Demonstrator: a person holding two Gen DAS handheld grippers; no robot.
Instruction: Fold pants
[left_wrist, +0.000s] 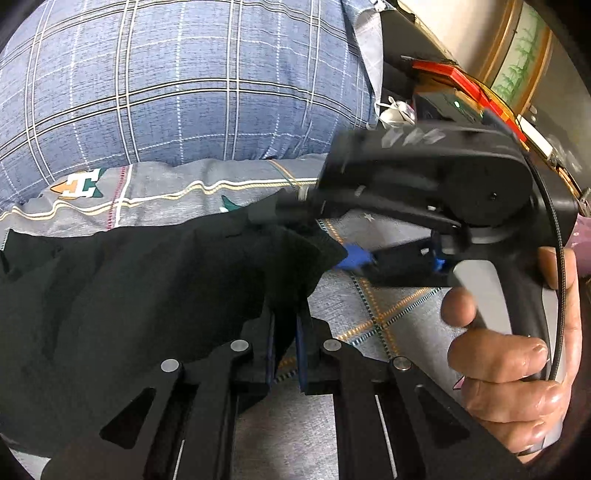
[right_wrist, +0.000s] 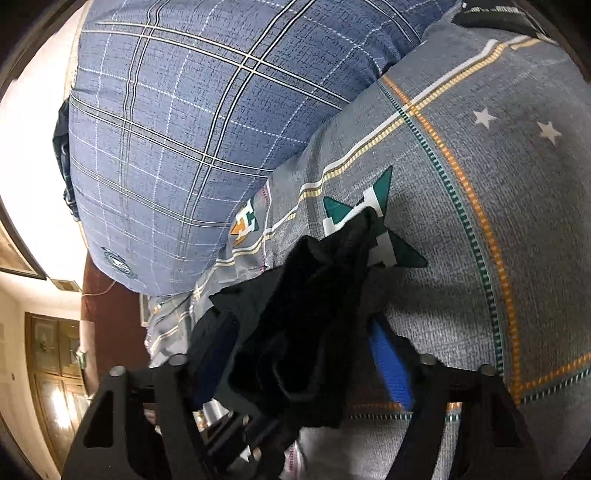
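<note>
The black pants (left_wrist: 122, 295) lie spread over the grey patterned bedsheet (left_wrist: 399, 314), reaching to the left. My left gripper (left_wrist: 285, 332) is shut on a fold of the pants' edge. My right gripper (left_wrist: 354, 258), with blue pads, shows in the left wrist view, reaching in from the right at the same raised edge. In the right wrist view a bunch of the black pants (right_wrist: 314, 314) hangs between the right gripper's fingers (right_wrist: 391, 365), which stand apart around it; whether they pinch the cloth I cannot tell.
A big blue plaid pillow (left_wrist: 184, 81) lies at the back of the bed and also shows in the right wrist view (right_wrist: 192, 140). A dark headboard with red items (left_wrist: 454, 74) is at the right. A wooden door (right_wrist: 55, 369) stands beyond the bed's edge.
</note>
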